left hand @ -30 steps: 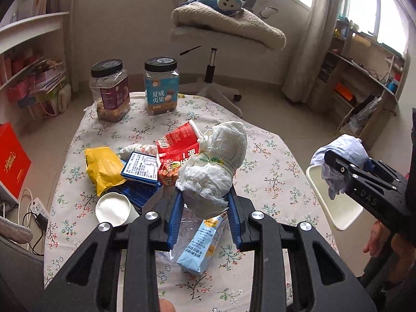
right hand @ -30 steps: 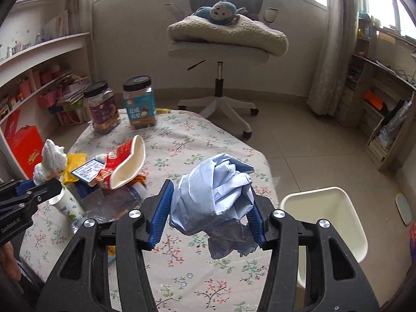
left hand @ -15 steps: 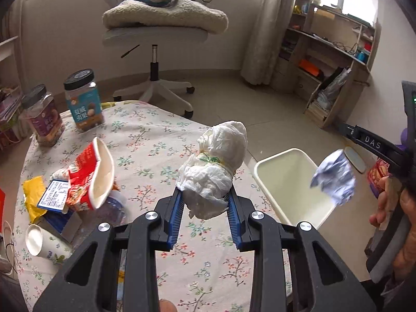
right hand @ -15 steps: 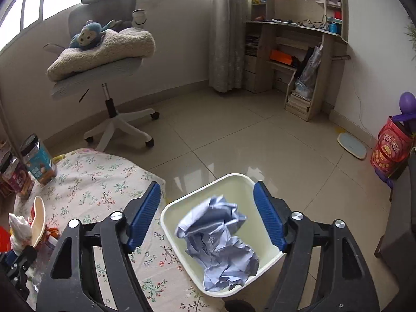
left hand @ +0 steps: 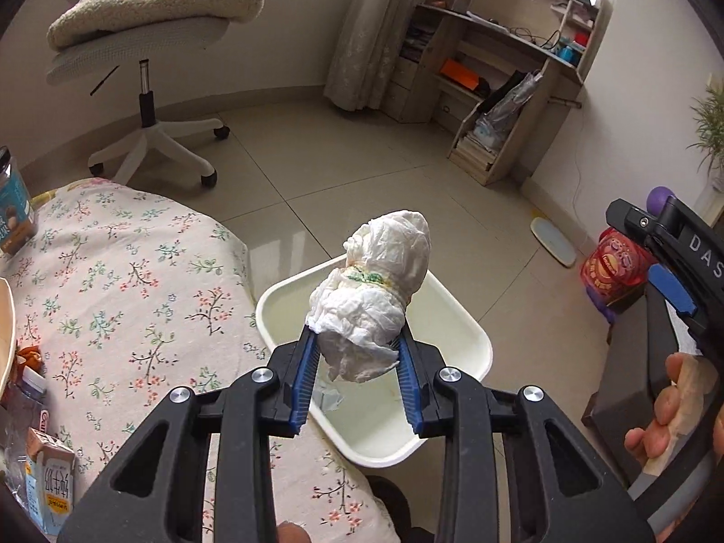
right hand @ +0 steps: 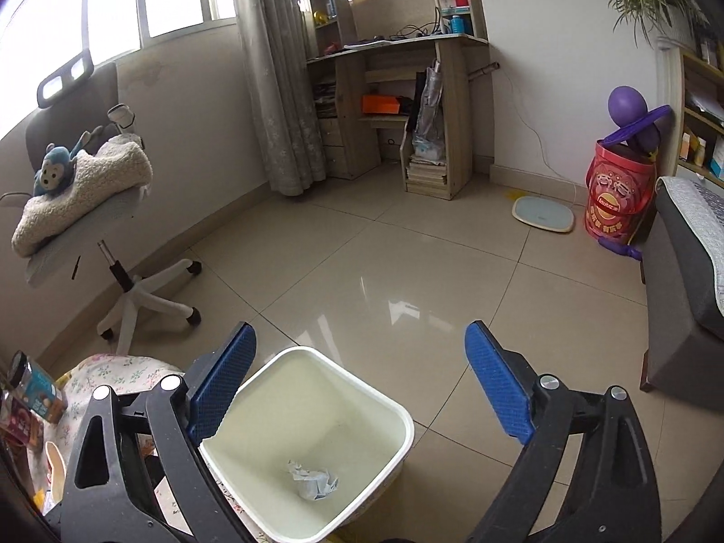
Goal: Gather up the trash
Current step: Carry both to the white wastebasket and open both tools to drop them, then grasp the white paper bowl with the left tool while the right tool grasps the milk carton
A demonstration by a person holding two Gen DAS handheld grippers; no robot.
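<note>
My left gripper (left hand: 357,335) holds a white crumpled wad (left hand: 375,289) with a green-printed band, right above the cream waste bin (left hand: 452,330) on the floor beside the table. Its jaws are opening, but the blue pads still touch the wad. My right gripper (right hand: 359,335) hovers over the same bin (right hand: 362,384); its jaws are opening wide and nothing is between them. A crumpled blue paper (right hand: 312,482) lies on the bin's bottom. In the left wrist view one of the right gripper's fingers (left hand: 669,287) and the hand (left hand: 669,412) holding it show at the right edge.
The table with its floral cloth (left hand: 135,280) lies left of the bin, with a jar (left hand: 13,212) and a drink carton (left hand: 50,484) on it. An office chair (right hand: 131,289), a red drum (right hand: 620,199), a floor scale (right hand: 543,212) and a dark sofa (right hand: 688,280) stand around.
Both grippers swung right from the table to the bin. The right gripper opened and the blue paper dropped into the bin. The left still carries the white wad.
</note>
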